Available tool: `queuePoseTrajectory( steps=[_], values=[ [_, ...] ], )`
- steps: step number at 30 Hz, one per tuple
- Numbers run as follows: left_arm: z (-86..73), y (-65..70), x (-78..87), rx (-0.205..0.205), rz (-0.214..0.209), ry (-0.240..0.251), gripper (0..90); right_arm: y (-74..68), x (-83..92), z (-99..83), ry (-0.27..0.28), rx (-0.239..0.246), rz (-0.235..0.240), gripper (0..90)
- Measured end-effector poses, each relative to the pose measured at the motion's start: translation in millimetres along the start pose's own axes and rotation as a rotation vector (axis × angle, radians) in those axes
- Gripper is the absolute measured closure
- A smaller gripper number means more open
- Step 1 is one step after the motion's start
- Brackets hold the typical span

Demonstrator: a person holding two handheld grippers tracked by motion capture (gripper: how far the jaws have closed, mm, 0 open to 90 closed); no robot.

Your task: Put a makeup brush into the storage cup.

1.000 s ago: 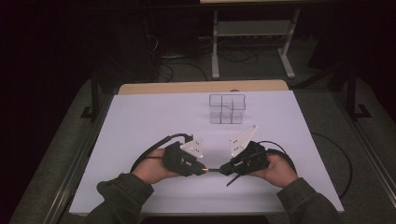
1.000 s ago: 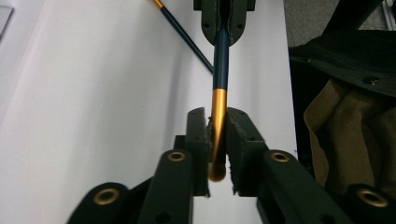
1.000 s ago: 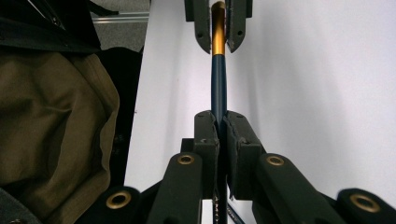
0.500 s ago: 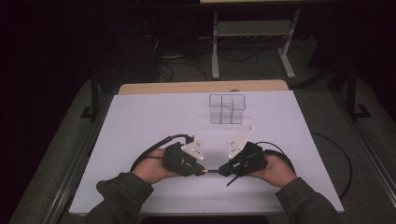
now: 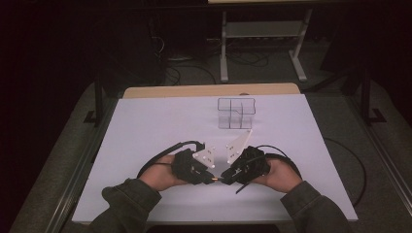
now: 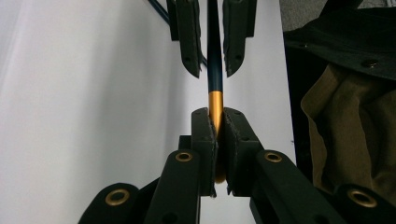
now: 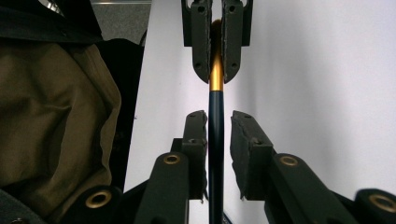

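Note:
A slim pen with a dark blue barrel (image 6: 215,56) and a gold end (image 7: 215,77) runs level between my two grippers, low over the white table (image 5: 145,126). My left gripper (image 6: 215,122) is shut on the gold end; in the high view it is left of centre (image 5: 212,178). My right gripper (image 7: 216,123) faces it tip to tip (image 5: 225,178). Its jaws have just been opening and now stand apart on both sides of the blue barrel, with a gap at each pad.
A clear plastic box with several compartments (image 5: 236,112) stands on the table beyond the grippers. An olive-brown sleeve (image 6: 355,116) hangs close beside the jaws, also seen in the right gripper view (image 7: 51,116). Cables (image 5: 160,158) trail from both grippers. The table's near edge lies just under the forearms.
The right gripper has edged slightly left toward the left one. The left hand has kept still.

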State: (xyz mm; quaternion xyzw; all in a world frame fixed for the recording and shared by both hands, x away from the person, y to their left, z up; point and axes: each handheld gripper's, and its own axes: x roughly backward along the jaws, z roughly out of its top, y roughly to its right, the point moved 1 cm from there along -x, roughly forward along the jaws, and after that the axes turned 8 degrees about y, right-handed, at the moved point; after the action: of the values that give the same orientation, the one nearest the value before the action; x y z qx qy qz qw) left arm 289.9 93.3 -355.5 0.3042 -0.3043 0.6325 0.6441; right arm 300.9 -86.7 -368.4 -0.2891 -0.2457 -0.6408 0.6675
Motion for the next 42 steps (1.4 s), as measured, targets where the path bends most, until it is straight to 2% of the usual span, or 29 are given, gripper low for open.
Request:
queuePoseTrajectory(
  steps=[4,11,13,20,28,32,35,42],
  values=[
    [0.3,0.1,0.5,0.0,0.002,0.002,83.5,1.4,-1.9,-1.0,-0.009,-0.007,0.016,81.3],
    [0.0,-0.4,0.3,0.012,0.002,0.013,82.3,0.4,-2.3,-2.1,-0.008,-0.002,0.01,82.4],
    [-0.7,-0.9,1.8,0.036,0.002,0.036,71.1,0.2,-0.8,-3.4,0.007,0.003,0.001,82.4],
    [-3.8,-1.1,4.2,0.044,0.011,0.044,67.3,-0.1,2.9,-11.8,0.057,-0.019,-0.019,82.4],
    [-3.2,-2.2,5.3,0.04,0.015,0.048,68.7,-0.7,3.1,-18.5,0.106,-0.021,-0.032,82.4],
    [-2.9,-2.2,5.7,0.031,0.017,0.048,75.9,-0.7,2.2,-20.0,0.12,-0.015,-0.036,82.4],
    [-2.9,-2.5,6.4,0.032,0.014,0.048,81.4,-2.3,0.2,-19.5,0.121,-0.011,-0.032,82.4],
    [-2.1,-1.9,6.5,0.016,0.004,0.03,83.7,-3.8,-2.5,-16.9,0.103,0.012,-0.033,82.0]
  ],
)
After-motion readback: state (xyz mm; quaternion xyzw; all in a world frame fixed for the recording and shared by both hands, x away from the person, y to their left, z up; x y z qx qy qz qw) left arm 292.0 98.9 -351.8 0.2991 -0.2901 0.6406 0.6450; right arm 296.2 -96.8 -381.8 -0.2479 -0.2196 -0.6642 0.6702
